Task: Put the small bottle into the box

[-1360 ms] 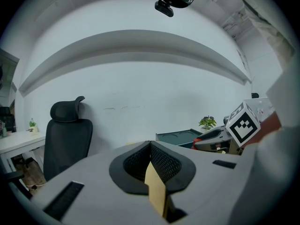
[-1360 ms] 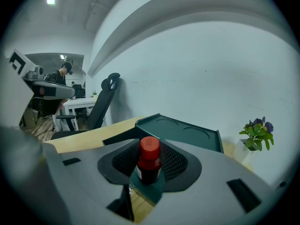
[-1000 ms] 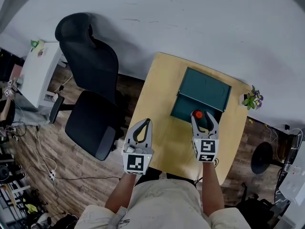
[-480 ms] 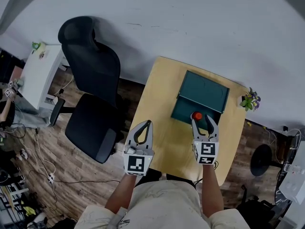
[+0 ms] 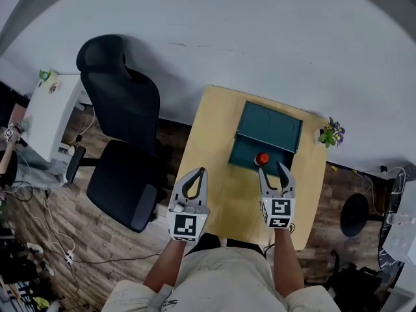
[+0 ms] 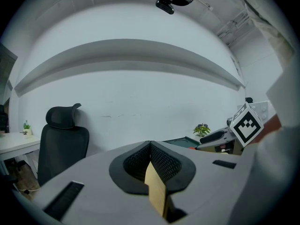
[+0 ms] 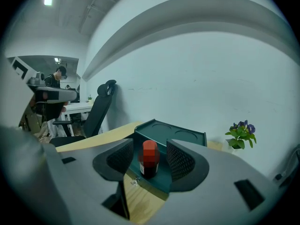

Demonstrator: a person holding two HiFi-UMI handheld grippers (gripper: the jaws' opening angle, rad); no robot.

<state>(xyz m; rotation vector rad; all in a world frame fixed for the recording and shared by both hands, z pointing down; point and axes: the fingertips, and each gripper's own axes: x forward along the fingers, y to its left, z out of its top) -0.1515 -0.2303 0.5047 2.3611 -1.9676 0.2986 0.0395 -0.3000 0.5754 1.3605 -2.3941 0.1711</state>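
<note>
A small dark bottle with a red cap point(image 5: 262, 158) stands upright inside the open dark green box point(image 5: 245, 153), close to its near wall. The box lid point(image 5: 269, 127) leans back behind it. My right gripper point(image 5: 272, 169) is open just short of the bottle, with its jaws to either side and not touching. In the right gripper view the bottle point(image 7: 149, 165) stands ahead of the open right gripper point(image 7: 150, 145), behind the box's near wall point(image 7: 157, 183). My left gripper point(image 5: 195, 177) is shut and empty over the table's left front. In its own view the left gripper point(image 6: 150, 145) has its pads pressed together.
The box sits on a small wooden table point(image 5: 208, 142) against a white wall. A small potted plant point(image 5: 330, 135) stands at the table's far right corner. A black office chair point(image 5: 123, 129) is to the left, with a white desk point(image 5: 45, 109) beyond it. Cables lie on the wood floor.
My right gripper has drawn back toward me and no longer has the bottle between its fingertips. The bottle stays standing in the box. The left gripper has barely moved.
</note>
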